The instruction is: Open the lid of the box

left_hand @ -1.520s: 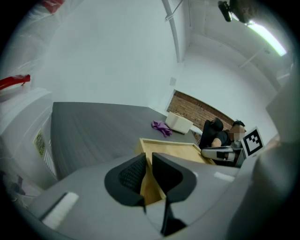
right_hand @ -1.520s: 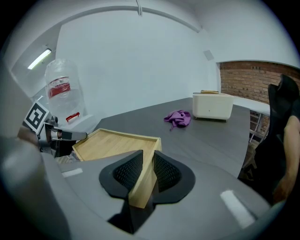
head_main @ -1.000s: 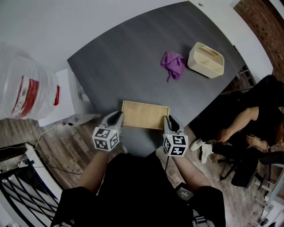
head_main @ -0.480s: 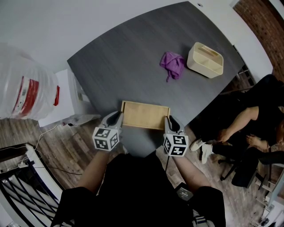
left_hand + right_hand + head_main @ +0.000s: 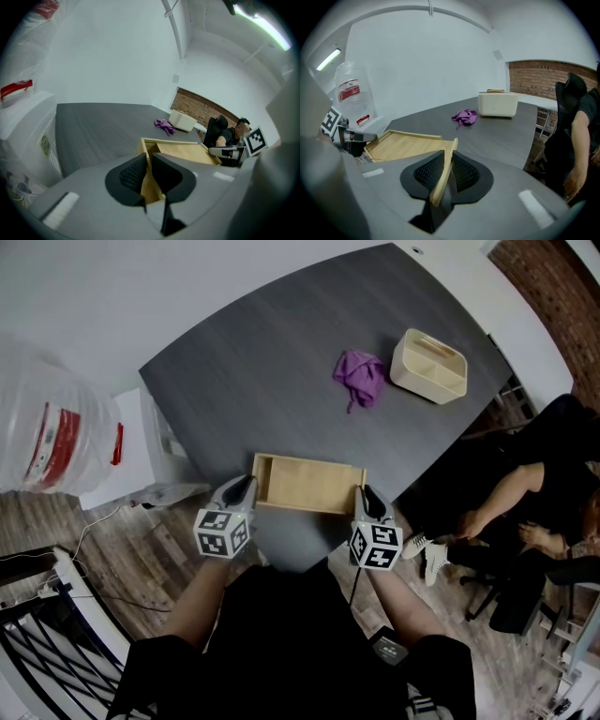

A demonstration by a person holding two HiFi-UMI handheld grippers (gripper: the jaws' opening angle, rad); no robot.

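Note:
A flat wooden box (image 5: 257,480) lies at the near edge of the dark grey table (image 5: 272,362). Its sliding lid (image 5: 314,486) sits shifted to the right, so a narrow open strip shows at the box's left end. My left gripper (image 5: 246,487) is shut on the box's left end wall (image 5: 146,149). My right gripper (image 5: 364,499) is shut on the lid's right edge (image 5: 446,165); its jaws have just been closing with that thin edge between them. The lid's top (image 5: 404,144) stretches away to the left in the right gripper view.
A purple cloth (image 5: 359,373) and a cream caddy (image 5: 429,365) lie at the table's far right. A large water bottle (image 5: 47,418) stands left of the table. A person sits on a chair to the right (image 5: 534,502). The table edge runs just under the box.
The lid has slid to the right together with my right gripper, uncovering a gap at the box's left end. My left gripper has stayed put on the box.

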